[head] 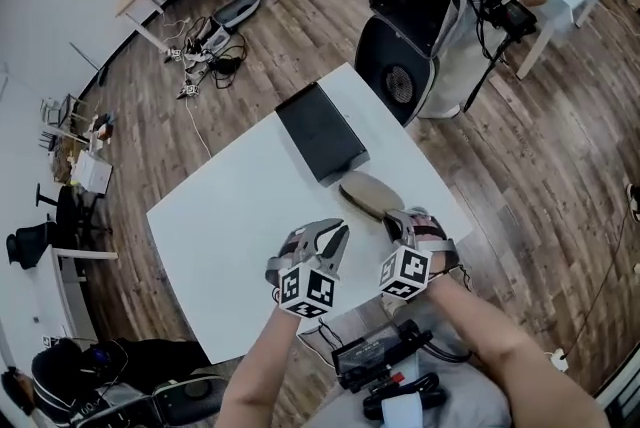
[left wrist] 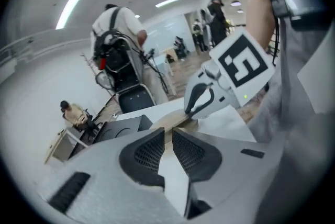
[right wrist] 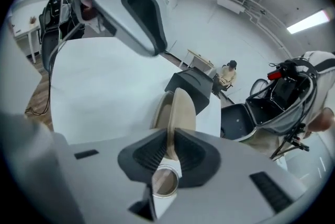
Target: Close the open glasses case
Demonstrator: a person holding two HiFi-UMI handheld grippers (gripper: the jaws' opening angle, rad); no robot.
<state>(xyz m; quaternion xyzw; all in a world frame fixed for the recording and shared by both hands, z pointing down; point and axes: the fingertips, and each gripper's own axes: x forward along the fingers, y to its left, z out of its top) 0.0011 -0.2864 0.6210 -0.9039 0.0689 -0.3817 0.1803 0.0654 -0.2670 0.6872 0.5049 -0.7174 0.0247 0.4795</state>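
A white worktop (head: 225, 211) stands on a wooden floor (head: 525, 156). The tan glasses case (head: 365, 194) lies on the worktop near its right edge, just in front of the person's two hands. Its two halves lie close together. I cannot tell if they are fully shut.

The right gripper (head: 398, 224) points down at the near end of the case. In the right gripper view its jaws are closed on the edge of the case, and the black pads press on the tan shell from both sides. The rest of the case sticks out past the jaws, toward the far side of the worktop.

The left gripper (head: 330, 238) is just beside the right one, on its left, and it also points down toward the worktop. It is near the case but does not touch it. In the left gripper view its jaws are a little apart, with only a thin gap at the tips. Nothing is between them, and the white worktop shows through the gap.

A flat black box (head: 320, 131) lies on the worktop just behind the case. A person in a white top with a black pack (left wrist: 118, 34) stands past the far side of the worktop.
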